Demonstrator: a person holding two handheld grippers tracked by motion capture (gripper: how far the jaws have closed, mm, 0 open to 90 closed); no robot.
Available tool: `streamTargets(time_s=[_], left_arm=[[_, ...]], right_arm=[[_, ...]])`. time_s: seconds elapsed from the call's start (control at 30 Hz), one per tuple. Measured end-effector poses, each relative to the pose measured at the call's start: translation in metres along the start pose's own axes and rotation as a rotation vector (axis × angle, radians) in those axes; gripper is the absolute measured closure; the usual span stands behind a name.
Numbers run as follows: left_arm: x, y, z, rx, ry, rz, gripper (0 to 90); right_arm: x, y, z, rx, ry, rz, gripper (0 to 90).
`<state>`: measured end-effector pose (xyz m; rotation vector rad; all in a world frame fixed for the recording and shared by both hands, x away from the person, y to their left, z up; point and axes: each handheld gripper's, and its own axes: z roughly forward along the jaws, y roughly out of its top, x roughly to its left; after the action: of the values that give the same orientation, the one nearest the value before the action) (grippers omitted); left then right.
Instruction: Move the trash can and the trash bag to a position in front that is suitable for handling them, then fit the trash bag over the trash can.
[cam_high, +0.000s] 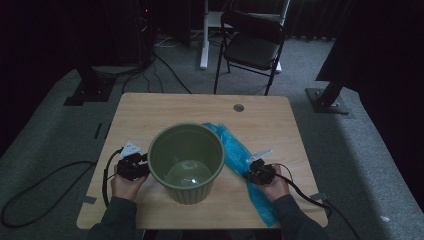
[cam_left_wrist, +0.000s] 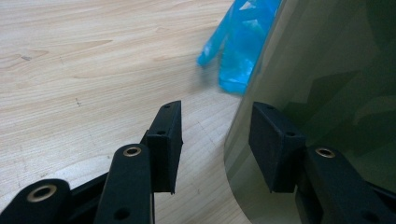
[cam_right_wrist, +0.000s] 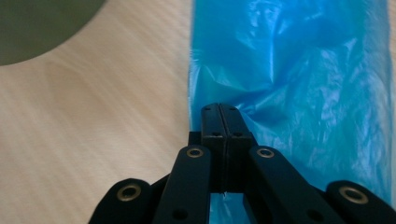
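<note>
Blue plastic bag (cam_high: 240, 165) lies flat on the desk (cam_high: 150, 107), just right of the green bin (cam_high: 186, 161) and partly tucked behind it. Its long axis runs from behind the bin's far-right rim toward the desk's near edge, past the bin's base.

Right tongs (cam_high: 252, 174) sit on the bag about midway along it, on the edge facing the bin. In the right gripper view the right tongs (cam_right_wrist: 219, 114) are pressed together with blue film at the tips — looks like they're pinching the bag edge.

Left tongs (cam_high: 141, 161) are on the opposite side of the bin, at its left wall. In the left gripper view the left tongs (cam_left_wrist: 215, 140) are spread apart, straddling the rim: one jaw outside, one inside, nothing clamped yet.

Judgement: bag needs to go up and left over the bin mouth; the right hand is the near one, the left steadies the bin.
</note>
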<state>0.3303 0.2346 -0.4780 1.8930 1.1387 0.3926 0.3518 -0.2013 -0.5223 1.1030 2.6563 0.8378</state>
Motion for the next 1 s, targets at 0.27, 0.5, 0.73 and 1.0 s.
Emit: streamTargets(time_s=[0.27, 0.5, 0.73, 1.0], left_arm=[[0.002, 0.0, 0.001, -0.007, -0.007, 0.001, 54.9], [0.002, 0.001, 0.001, -0.009, -0.01, 0.009, 54.9], [0.003, 0.002, 0.003, -0.009, -0.011, 0.008, 54.9], [0.002, 0.001, 0.003, -0.01, -0.01, 0.008, 54.9]], right_arm=[[0.007, 0.0, -0.003, -0.042, 0.067, -0.023, 76.1], [0.008, 0.0, -0.013, -0.117, 0.051, -0.057, 53.4], [0.004, -0.002, -0.017, -0.144, 0.015, -0.079, 54.3], [-0.011, -0.003, -0.027, -0.202, 0.013, -0.03, 55.0]])
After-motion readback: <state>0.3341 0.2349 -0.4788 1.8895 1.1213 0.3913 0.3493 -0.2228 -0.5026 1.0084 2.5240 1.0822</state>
